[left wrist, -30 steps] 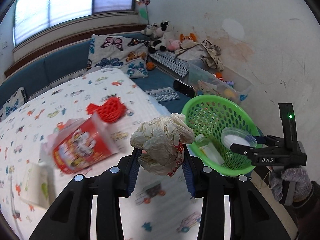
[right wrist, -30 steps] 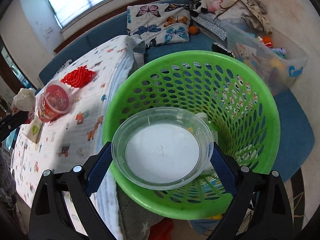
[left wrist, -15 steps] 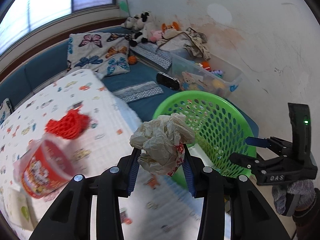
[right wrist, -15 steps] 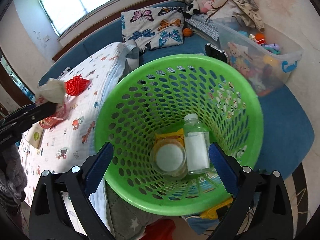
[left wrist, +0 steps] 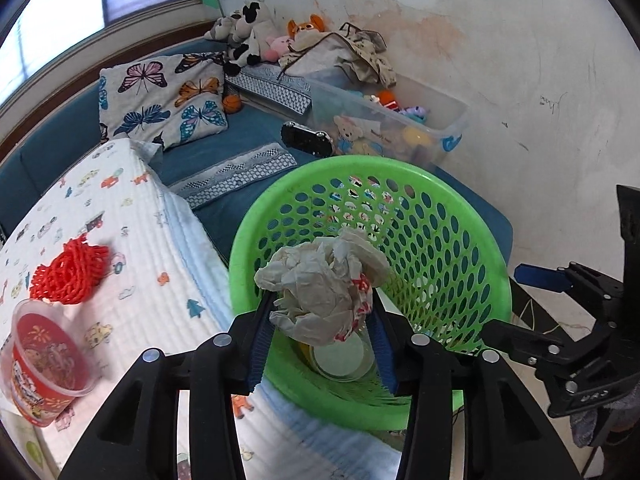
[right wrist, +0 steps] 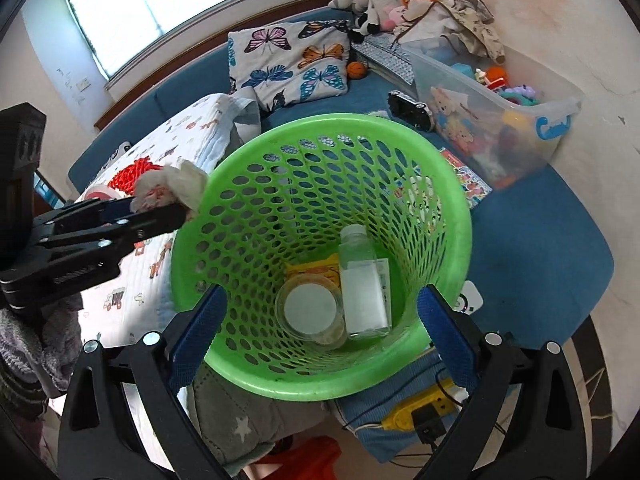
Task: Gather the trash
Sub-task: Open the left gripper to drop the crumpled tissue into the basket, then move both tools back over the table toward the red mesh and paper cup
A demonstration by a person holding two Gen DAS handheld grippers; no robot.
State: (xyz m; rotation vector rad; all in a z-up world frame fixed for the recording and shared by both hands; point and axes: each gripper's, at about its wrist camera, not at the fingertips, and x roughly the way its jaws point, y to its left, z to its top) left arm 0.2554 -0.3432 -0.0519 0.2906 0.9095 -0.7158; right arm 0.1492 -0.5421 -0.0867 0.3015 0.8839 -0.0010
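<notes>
One crumpled paper wad (left wrist: 326,290) between left gripper (left wrist: 320,344) pads, jaws opening over green basket (left wrist: 472,216): drop step. Right gripper (right wrist: 320,316) spread, empty. Next: release fully, fetch red cup (left wrist: 38,364) at near left.

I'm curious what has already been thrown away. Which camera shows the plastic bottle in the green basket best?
The right wrist view: it looks straight down into the green basket, so the bottle shows whole beside a round lid. In the left wrist view the crumpled paper hides the bottle.

Two close wrist views angled down, sharing the green basket (left wrist: 486,258).
</notes>
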